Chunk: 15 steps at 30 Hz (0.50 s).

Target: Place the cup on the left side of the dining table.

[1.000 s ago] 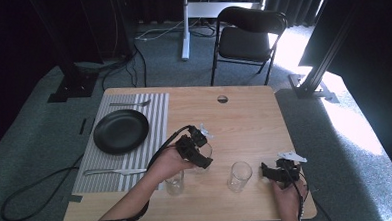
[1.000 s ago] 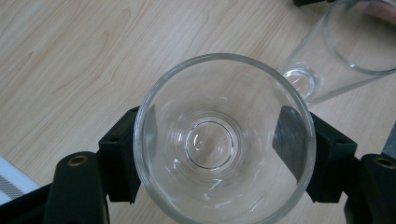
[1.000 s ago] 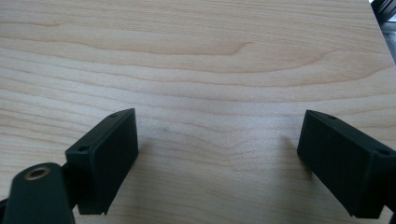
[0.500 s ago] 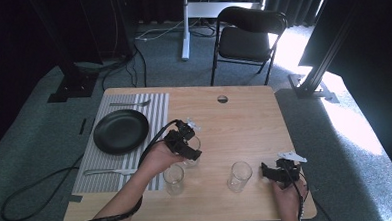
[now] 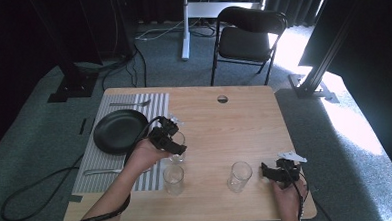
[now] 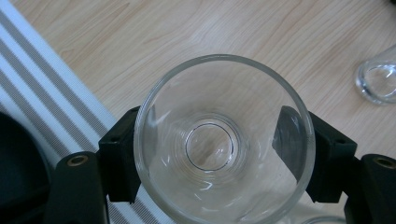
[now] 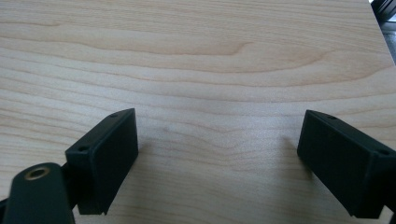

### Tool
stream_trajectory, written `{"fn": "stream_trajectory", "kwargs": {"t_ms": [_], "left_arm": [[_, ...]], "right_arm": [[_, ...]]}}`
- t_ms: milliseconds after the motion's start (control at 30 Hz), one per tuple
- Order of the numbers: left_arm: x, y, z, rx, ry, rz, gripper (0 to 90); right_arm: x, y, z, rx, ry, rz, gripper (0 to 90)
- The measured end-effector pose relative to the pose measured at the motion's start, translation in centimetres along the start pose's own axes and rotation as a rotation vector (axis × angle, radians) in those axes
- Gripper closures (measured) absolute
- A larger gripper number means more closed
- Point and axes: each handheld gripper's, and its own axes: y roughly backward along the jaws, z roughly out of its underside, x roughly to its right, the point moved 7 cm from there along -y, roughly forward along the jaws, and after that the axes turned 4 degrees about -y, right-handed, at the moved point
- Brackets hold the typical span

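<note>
Left gripper [image 6: 212, 154] is clamped on a glass [image 6: 224, 140], carried toward the placemat [image 5: 153, 105]; next, it should be set down upright beside the plate [image 5: 119, 131].

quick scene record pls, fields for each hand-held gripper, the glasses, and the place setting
left hand-held gripper: shut on held glass, beside the placemat's edge
right hand-held gripper: open, nothing between its jaws, over bare table
other glasses: two upright near the front edge, front left glass and front right glass
place setting: black plate on striped placemat
</note>
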Motion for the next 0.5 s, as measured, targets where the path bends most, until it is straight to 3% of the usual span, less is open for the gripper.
{"fn": "stream_trajectory", "kwargs": {"t_ms": [500], "left_arm": [[-3.5, 1.3, 2.4, -0.004, 0.077, -0.051, 28.9]], "right_arm": [[0.0, 0.0, 0.0, 0.000, 0.000, 0.000, 11.8]]}}
